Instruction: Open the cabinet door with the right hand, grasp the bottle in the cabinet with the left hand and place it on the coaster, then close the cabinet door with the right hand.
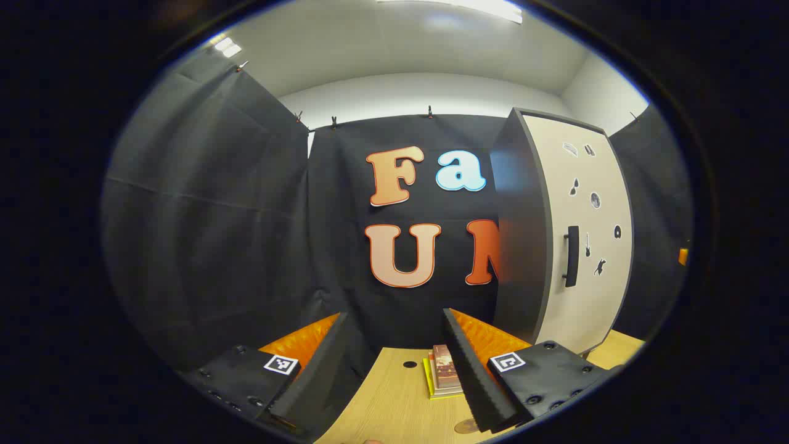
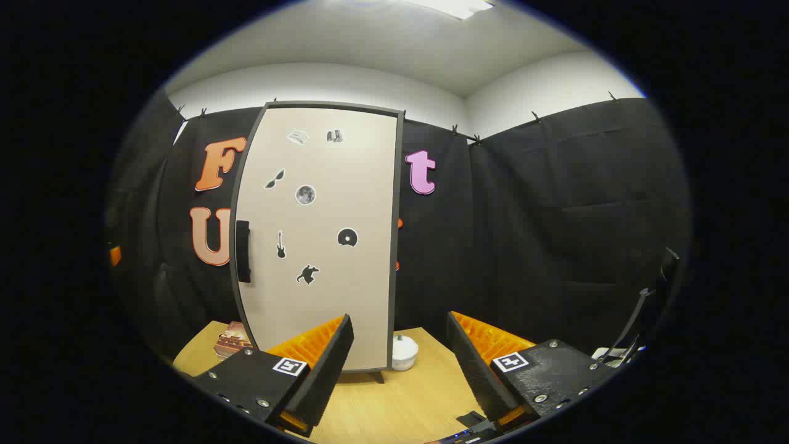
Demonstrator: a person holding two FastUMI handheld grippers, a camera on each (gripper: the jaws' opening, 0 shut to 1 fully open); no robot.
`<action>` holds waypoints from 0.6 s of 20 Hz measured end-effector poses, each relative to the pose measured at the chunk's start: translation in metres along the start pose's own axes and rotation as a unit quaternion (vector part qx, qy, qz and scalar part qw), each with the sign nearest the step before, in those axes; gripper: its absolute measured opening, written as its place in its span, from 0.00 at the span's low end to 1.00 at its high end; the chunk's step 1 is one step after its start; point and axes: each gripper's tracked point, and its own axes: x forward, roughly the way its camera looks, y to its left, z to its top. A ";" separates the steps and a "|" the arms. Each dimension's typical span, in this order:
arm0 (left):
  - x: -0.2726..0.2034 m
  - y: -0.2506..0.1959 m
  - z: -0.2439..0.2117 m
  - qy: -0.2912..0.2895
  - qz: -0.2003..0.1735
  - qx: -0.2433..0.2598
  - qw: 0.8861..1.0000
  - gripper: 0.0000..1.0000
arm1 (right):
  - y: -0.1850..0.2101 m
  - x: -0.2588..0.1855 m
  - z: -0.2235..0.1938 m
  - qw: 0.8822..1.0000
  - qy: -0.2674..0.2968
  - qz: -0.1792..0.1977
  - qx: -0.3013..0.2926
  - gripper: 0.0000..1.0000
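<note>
A tall cabinet (image 2: 320, 234) with a beige door stands on the wooden table; its door is closed, with a black handle (image 2: 243, 251) on the left edge. In the left gripper view the cabinet (image 1: 579, 240) stands to the right, handle (image 1: 572, 256) facing me. A round brown coaster (image 1: 466, 426) lies on the table by my left gripper's right finger. My left gripper (image 1: 394, 370) is open and holds nothing. My right gripper (image 2: 397, 370) is open too, in front of the cabinet and apart from it. The bottle is hidden.
A small stack of books (image 1: 445, 371) lies on the table (image 1: 394, 394) left of the cabinet, also seen as books (image 2: 231, 340). A white round object (image 2: 404, 353) sits at the cabinet's right foot. A black stand (image 2: 641, 320) rises at the far right.
</note>
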 end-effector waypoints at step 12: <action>-0.017 0.015 0.031 -0.019 0.027 0.005 0.999 0.96 | 0.018 -0.014 0.009 1.000 -0.010 0.015 -0.019 0.94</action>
